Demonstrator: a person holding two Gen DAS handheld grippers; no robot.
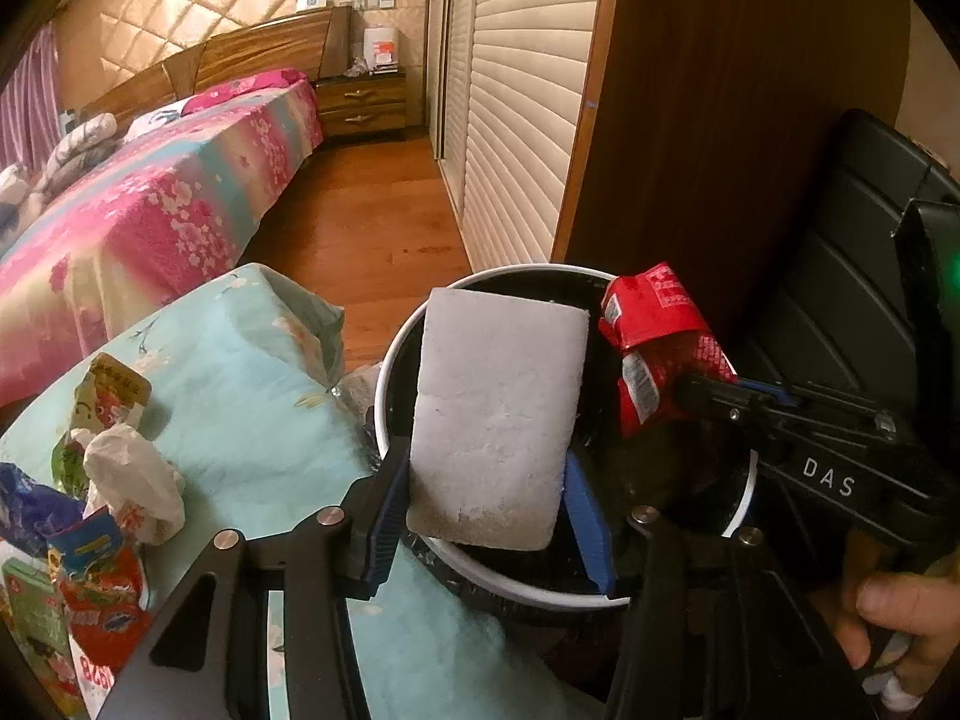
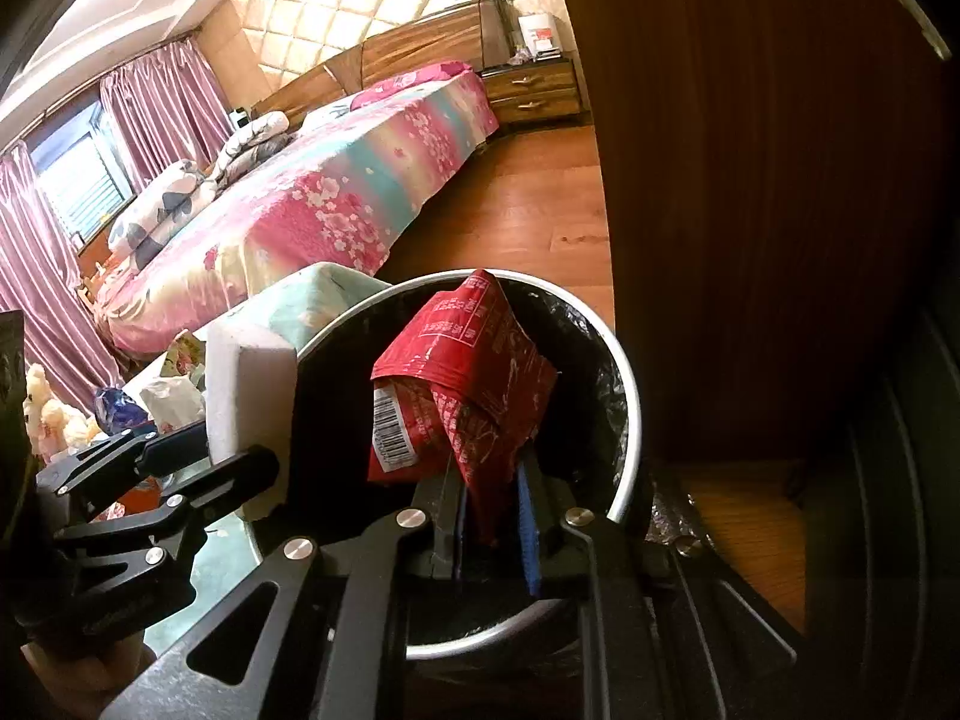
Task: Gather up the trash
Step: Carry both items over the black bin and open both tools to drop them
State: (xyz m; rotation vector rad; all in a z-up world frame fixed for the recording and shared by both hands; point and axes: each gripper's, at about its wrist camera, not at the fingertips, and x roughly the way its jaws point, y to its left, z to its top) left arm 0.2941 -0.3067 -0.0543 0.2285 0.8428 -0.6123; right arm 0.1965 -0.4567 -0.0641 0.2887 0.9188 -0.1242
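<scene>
Left grip: While you hold the left gripper [image 1: 486,516] over the bin, its jaws stand half wide around the white foam block [image 1: 498,420], blue pads at the block's two lower edges; whether they press it, you cannot tell.
Right grip: your right gripper [image 2: 492,516] is pinched narrow on the crumpled red wrapper [image 2: 462,378], which sticks up from the pads toward 12 o'clock.
Bin: the round white-rimmed trash bin [image 1: 384,372] carries a black liner [image 2: 600,360]; both pieces hang above its mouth, not yet dropped. You cannot make out anything lying inside the dark bin.
Progress: two items are at the bin, neither released.
Left to do: at 9 o'clock of the bin, on the pale blue floral cloth [image 1: 252,396], more trash waits: a white crumpled bag [image 1: 138,480] and several coloured wrappers [image 1: 102,594].
Next: you likely open both grips, then return for that heap.
</scene>
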